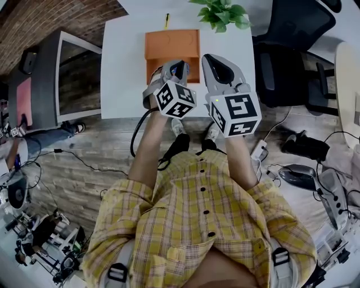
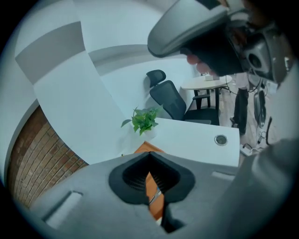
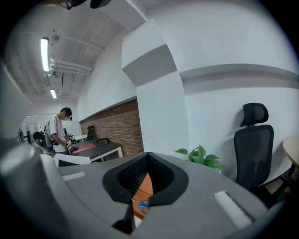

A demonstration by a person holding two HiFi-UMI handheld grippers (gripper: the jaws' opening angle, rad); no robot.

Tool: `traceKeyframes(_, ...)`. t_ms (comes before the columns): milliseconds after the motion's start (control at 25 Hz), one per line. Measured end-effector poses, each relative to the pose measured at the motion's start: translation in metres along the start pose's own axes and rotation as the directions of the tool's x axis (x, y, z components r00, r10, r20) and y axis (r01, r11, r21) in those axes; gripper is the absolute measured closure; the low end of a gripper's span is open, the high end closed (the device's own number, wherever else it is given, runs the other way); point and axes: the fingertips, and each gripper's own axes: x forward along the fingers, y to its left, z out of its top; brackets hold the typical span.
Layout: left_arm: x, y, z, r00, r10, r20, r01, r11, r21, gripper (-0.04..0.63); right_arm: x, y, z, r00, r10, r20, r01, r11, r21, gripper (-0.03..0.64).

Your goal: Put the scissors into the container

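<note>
In the head view the orange container (image 1: 171, 45) sits at the upper centre of the frame on the white tabletop (image 1: 121, 67), with a potted plant (image 1: 222, 14) up and to the right of it. The left gripper (image 1: 179, 70) and the right gripper (image 1: 216, 64) are side by side at the container's lower edge and cover part of it, and no scissors show in this view. In the left gripper view the jaws are pressed together with nothing between them. Through the slit below their tips shows a strip of orange container (image 2: 150, 186) crossed by a thin silvery line, possibly a blade, though it is too small to tell. In the right gripper view the jaws also meet on nothing. In the narrow gap low in the frame, the blue-handled scissors (image 3: 140, 204) lie against the orange of the container, apparently already inside it and beyond the gripper tips, not touching them. The scissors are probably light and stiff, with slick steel blades and smooth plastic loops. If they had to be picked up again, the surest hold would likely be across the closed blades near the pivot, or on a handle loop.
</note>
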Motion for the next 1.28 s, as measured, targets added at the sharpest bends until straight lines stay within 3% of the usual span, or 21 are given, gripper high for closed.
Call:
traceKeyframes(240, -0.032, 0.014, 0.024, 0.996, 0.042, 0.075, -0.032, 0.992, -0.124, 0.59, -0.009, 0.002, 0.015, 1.0, 0.003, 0.031, -0.003, 1.0, -0.007, 0.611)
traceKeyframes(480, -0.069, 0.034, 0.042, 0.983, 0.097, 0.154, -0.052, 0.962, -0.27, 0.591, -0.014, 0.012, 0.026, 0.998, 0.011, 0.062, -0.01, 1.0, -0.021, 0.611)
traceKeyframes(1000, -0.125, 0.067, 0.08, 0.931, 0.246, 0.27, -0.122, 0.906, -0.405, 0.591, -0.019, 0.024, 0.056, 0.991, 0.025, 0.131, -0.018, 0.998, -0.055, 0.611)
traceKeyframes(1280, -0.148, 0.076, 0.099, 0.903, 0.28, 0.326, -0.117, 0.89, -0.44, 0.591, -0.022, 0.026, 0.069, 0.987, 0.03, 0.159, -0.02, 0.997, -0.069, 0.611)
